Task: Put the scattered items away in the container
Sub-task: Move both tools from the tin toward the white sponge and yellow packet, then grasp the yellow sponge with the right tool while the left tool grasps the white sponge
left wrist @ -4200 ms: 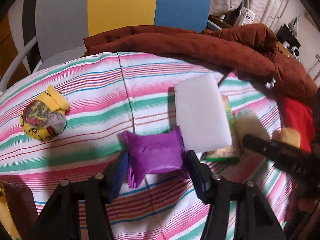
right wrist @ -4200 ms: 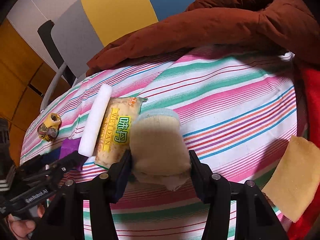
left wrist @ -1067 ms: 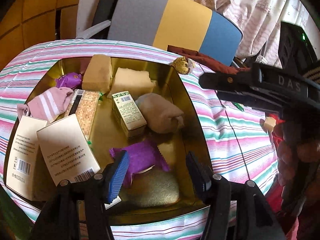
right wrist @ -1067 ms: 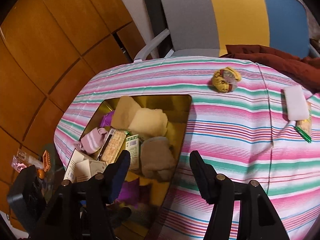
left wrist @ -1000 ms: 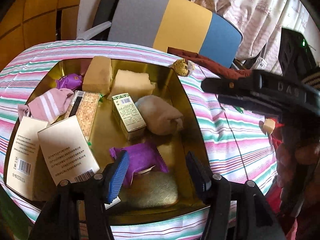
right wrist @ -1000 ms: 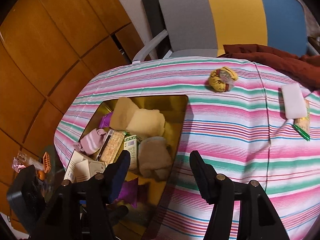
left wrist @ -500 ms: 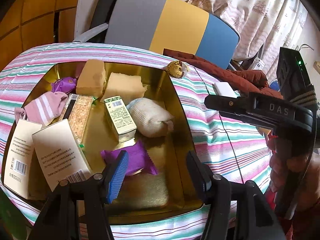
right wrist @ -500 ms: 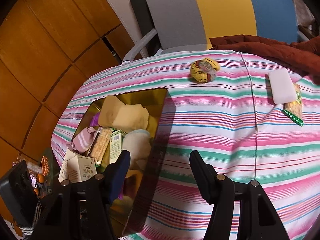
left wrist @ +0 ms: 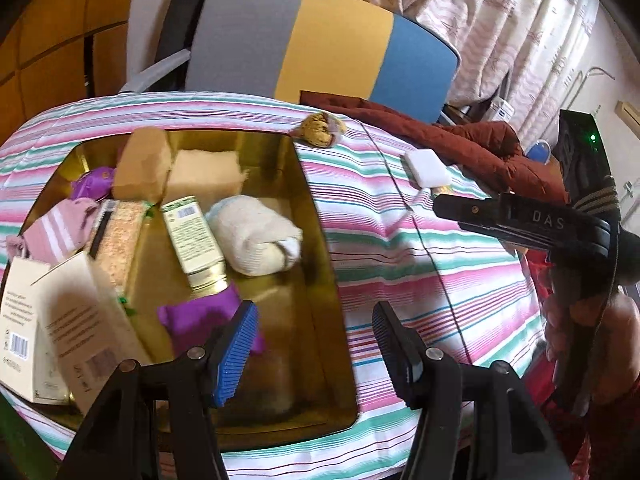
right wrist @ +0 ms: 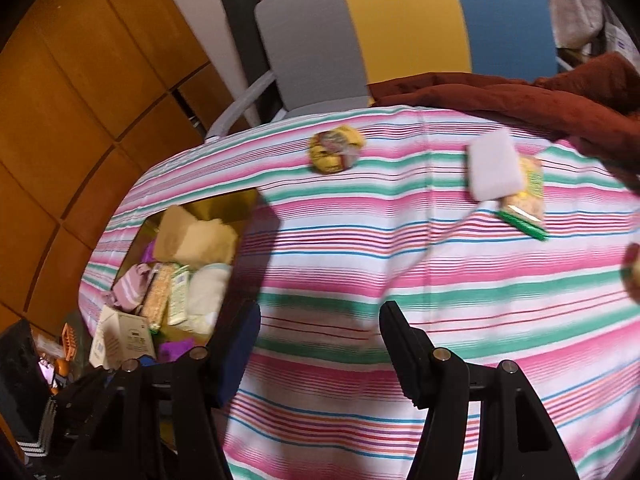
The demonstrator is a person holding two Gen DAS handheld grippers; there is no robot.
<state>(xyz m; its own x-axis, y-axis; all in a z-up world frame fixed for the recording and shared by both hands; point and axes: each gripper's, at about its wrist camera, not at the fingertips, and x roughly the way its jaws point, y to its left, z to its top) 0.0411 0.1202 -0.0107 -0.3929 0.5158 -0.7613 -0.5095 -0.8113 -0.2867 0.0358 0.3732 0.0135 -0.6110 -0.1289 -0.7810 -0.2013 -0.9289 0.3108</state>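
Gold tin [left wrist: 320, 248] on the striped counter [right wrist: 400, 280], already crowded: purple packet [left wrist: 196, 316], cream sock roll [left wrist: 256, 236], boxes. Still out: yellow bundle [right wrist: 335, 150], white block [right wrist: 494, 166], snack pack [right wrist: 528, 196]. Left gripper [left wrist: 316, 344] and right gripper [right wrist: 320, 344] fingers spread, holding nothing. Mostly done, I reckon.

Warm indoor light, strong fisheye bending with black corners, and motion blur smearing the right wrist view.
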